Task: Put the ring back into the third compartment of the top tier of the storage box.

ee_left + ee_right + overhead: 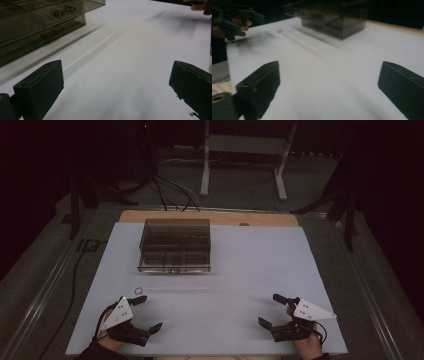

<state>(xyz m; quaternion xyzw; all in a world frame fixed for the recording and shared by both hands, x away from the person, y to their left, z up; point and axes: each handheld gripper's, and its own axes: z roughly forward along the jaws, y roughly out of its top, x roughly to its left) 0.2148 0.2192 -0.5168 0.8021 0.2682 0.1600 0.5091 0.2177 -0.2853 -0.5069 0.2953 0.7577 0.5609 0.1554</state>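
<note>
A smoky transparent compartment box (175, 245) stands on the white table (225, 270) at the back left; small metal parts lie in its compartments (63, 12). A small red ring (138, 290) lies on the table in front of the box, just beyond my left gripper (148, 313), which is open and holds nothing. My right gripper (272, 310) rests open near the front right edge, also with nothing between its jaws. In the right gripper view the box (334, 17) sits far ahead and the ring (279, 31) shows as a small reddish spot.
A wooden strip (210, 217) borders the table's far edge. Beyond it stand a white frame stand (245, 150), black cables (170, 190) on the floor and dark tripod legs (75, 195) at both sides. The person's other hand and gripper (232, 21) appear at far left.
</note>
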